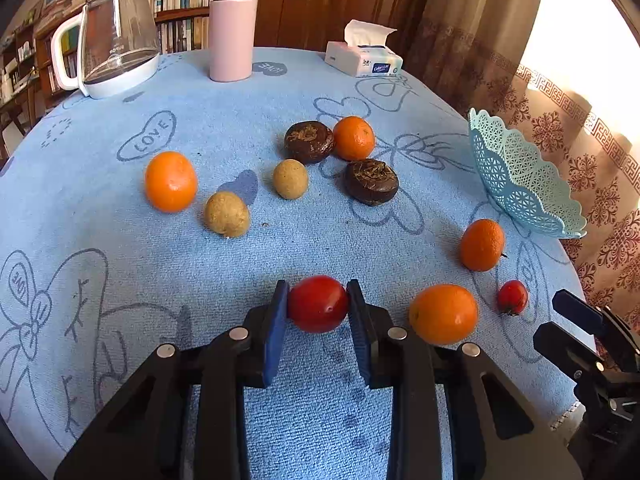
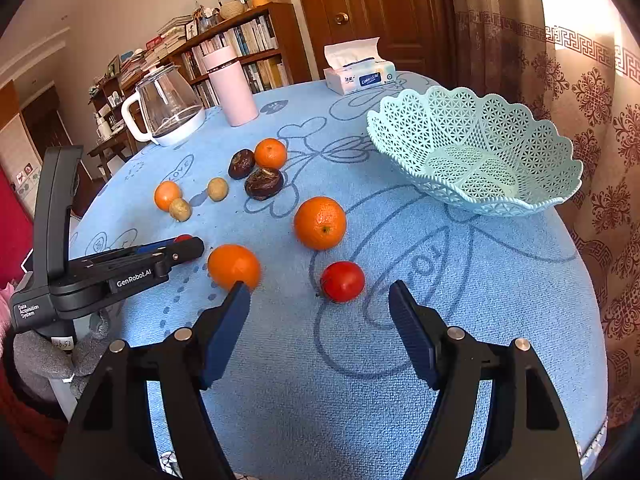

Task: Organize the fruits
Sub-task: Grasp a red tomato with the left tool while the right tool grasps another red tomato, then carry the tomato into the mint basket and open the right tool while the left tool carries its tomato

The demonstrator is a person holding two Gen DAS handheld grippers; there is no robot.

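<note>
Squeezing the soft red tomato [image 1: 318, 304] between the left gripper [image 1: 318, 306] jaws risks bruising or popping it loose onto the surface, while the right gripper [image 2: 320, 296] jaws stand apart around a second tomato [image 2: 343, 281], short of the basket [image 2: 476, 152].

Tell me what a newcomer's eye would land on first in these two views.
First, the red tomato clamped between the left gripper pads, low in the left wrist view. Next, the scatter of oranges, brown and tan fruits across the blue tablecloth. Then the empty pale-blue lattice basket at the table's right edge, with the right gripper open just short of a second tomato.
</note>
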